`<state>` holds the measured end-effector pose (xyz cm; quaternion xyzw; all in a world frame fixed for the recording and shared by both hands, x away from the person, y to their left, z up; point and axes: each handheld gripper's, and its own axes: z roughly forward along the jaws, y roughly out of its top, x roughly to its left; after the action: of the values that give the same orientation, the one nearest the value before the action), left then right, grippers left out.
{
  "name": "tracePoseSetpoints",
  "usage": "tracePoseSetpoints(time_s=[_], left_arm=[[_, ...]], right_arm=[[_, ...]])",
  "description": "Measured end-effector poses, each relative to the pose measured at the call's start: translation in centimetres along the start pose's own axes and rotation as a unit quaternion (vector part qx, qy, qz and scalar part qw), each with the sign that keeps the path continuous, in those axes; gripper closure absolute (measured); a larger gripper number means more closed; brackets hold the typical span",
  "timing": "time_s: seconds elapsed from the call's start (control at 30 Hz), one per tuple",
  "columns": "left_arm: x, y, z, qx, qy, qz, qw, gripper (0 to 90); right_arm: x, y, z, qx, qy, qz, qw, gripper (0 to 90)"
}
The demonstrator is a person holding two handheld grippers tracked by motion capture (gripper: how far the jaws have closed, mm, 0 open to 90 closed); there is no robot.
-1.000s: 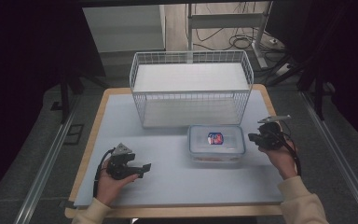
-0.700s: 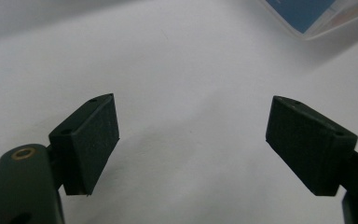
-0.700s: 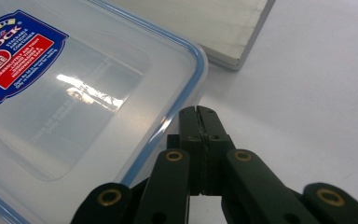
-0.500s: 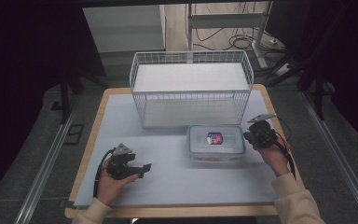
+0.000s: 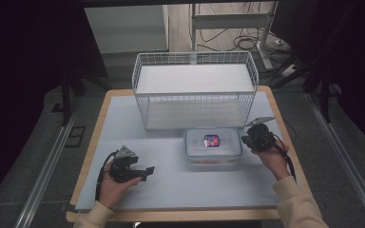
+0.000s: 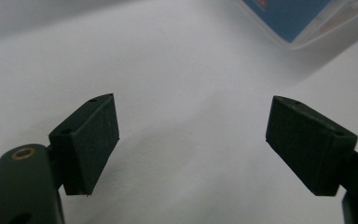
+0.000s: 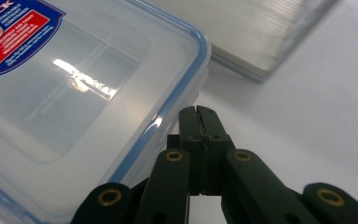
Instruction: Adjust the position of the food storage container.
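Beside the box [image 5: 213,146], the right tongs [image 7: 199,114] are pinched together, holding nothing; they should press its corner gently, while the left tongs [image 6: 191,144] gape wide.

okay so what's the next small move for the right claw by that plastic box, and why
Probably nudge the right claw in under the lid's edge flap: its jaws are shut, tip right beside the clear container, whose blue-rimmed lid looks closed.
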<state>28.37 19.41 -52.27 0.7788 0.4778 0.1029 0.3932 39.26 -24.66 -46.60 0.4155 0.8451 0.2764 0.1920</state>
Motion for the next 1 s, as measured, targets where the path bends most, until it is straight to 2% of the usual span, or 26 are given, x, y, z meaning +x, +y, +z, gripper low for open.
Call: tracePoseSetpoints(time_s=[0.1, 0.23, 0.33, 0.5, 0.63, 0.7, 0.77, 1.0], left_arm=[[0.2, 0.1, -0.1, -0.003, 0.000, -0.003, 1.0000, 17.0], [0.5, 0.2, -0.3, -0.011, 0.002, -0.006, 0.9999, 17.1], [0.5, 0.0, -0.6, -0.013, 0.003, -0.006, 0.9999, 17.2], [0.5, -0.4, -1.1, -0.017, 0.009, -0.010, 0.9998, 17.3], [0.5, -0.4, -1.2, -0.017, 0.011, -0.011, 0.9997, 17.3], [0.5, -0.3, -1.1, -0.017, 0.012, -0.010, 0.9997, 17.3], [0.4, -0.3, -1.1, -0.018, 0.012, -0.010, 0.9997, 17.3], [0.4, -0.1, -0.9, -0.015, 0.009, -0.008, 0.9998, 17.3]], right_arm=[[1.1, 0.4, 0.4, -0.006, 0.020, -0.007, 0.9998, 90.0], [1.7, 0.7, 0.6, -0.011, 0.026, -0.010, 0.9995, 90.0], [2.0, 0.9, 0.5, -0.024, 0.033, -0.004, 0.9992, 90.0], [2.4, 1.1, 0.3, -0.022, 0.036, -0.014, 0.9990, 90.0], [2.3, 0.7, 0.7, -0.005, 0.031, -0.019, 0.9993, 90.0], [2.1, 0.4, 1.1, 0.000, 0.037, -0.015, 0.9992, 90.0], [1.9, 0.2, 1.2, -0.002, 0.045, -0.010, 0.9989, 90.0], [2.0, 0.1, 0.6, -0.009, 0.051, -0.001, 0.9987, 90.0]])
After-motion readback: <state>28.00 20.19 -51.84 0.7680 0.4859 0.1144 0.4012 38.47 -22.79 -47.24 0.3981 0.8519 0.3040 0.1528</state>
